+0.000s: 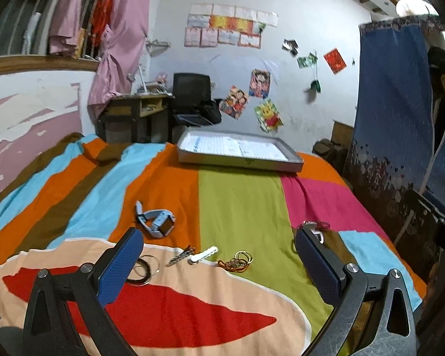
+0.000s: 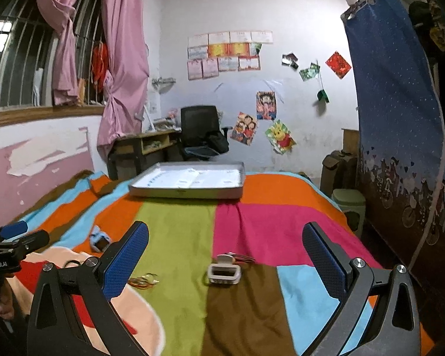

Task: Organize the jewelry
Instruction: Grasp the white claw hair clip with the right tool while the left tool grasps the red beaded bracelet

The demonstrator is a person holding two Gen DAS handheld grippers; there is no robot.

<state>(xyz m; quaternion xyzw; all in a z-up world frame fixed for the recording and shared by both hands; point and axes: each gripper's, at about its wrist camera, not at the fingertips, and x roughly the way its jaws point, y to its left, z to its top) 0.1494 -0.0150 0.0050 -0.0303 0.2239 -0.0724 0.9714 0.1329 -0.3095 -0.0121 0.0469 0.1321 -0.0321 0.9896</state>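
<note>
Both grippers hang over the near end of the bed (image 1: 240, 207), each with its jaws spread wide and nothing between them. The left gripper (image 1: 219, 255) sits above the peach-and-red patch of the blanket near the bed's left side. Ahead of it lies a pale blue watch (image 1: 157, 221) on the orange stripe, strap curled. Closer in, a row runs left to right: dark bangles (image 1: 144, 268) partly hidden behind the left finger, a small braided piece (image 1: 181, 255), a white clip (image 1: 203, 254), then a tangle of red cord (image 1: 233, 264) touching 2 or 3 thin gold rings (image 1: 244, 256) on the green panel.

The right gripper (image 2: 225, 255) is out over the green, brown and pink panels. Straight between its fingers rests a white watch (image 2: 224, 273) on the brown patch, its strap and some red thread trailing toward the pink. That same watch peeks past the left gripper's right finger. A hand (image 2: 1, 302) grips the left tool at the right camera's left edge.

At the bed's far edge sits a shallow grey tray (image 2: 187, 192), white-lined, and no jewelry can be made out in it. All the jewelry is on the blanket, well apart from the tray.
</note>
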